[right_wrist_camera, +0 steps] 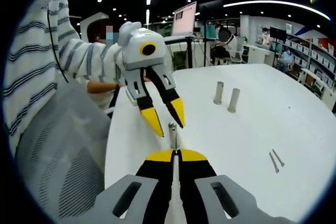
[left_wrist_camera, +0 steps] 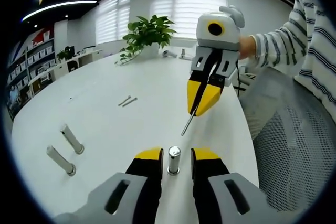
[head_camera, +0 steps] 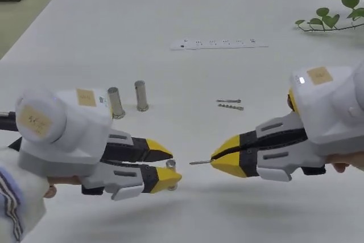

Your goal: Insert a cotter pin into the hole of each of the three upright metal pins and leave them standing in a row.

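Tan sticker (head_camera: 86, 97) on left claw (head_camera: 175, 165), unreadable

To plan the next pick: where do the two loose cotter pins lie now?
In the head view the two loose cotter pins lie on the table, right of the two standing metal pins.

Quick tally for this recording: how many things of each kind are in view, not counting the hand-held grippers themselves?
Metal pins: 3
Cotter pins: 3, one held in the right hand-held gripper
Power strip: 1
Plant: 1
Total: 8
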The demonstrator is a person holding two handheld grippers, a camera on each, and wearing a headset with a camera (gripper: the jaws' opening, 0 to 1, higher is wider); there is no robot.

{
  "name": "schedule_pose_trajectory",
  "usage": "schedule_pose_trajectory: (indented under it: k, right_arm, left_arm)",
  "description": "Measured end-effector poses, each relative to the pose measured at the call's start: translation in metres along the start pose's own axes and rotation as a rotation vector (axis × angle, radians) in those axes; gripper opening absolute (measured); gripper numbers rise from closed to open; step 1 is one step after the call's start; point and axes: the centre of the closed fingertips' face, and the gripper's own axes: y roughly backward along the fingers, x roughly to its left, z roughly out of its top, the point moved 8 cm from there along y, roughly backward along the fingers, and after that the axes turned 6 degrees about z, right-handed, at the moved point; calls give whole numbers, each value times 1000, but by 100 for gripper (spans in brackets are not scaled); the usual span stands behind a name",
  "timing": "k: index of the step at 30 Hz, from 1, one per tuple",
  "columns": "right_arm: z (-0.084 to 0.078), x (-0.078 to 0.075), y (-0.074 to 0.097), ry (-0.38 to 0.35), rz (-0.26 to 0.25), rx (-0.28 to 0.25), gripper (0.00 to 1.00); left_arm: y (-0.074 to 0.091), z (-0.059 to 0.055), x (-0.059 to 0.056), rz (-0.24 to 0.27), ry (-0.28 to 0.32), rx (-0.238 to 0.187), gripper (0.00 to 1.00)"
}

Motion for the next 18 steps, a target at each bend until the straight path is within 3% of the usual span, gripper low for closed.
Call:
schedule_pose_trajectory:
  k: [4,18]
  right_arm:
    - [1,0,-3,7,11,-35,4]
    - [-1,-2,-15,53,32,-67,4]
  left_arm:
    - [-3,-5,1,-4,11,9,17]
    - [-8,-12,2,1,24,23,8]
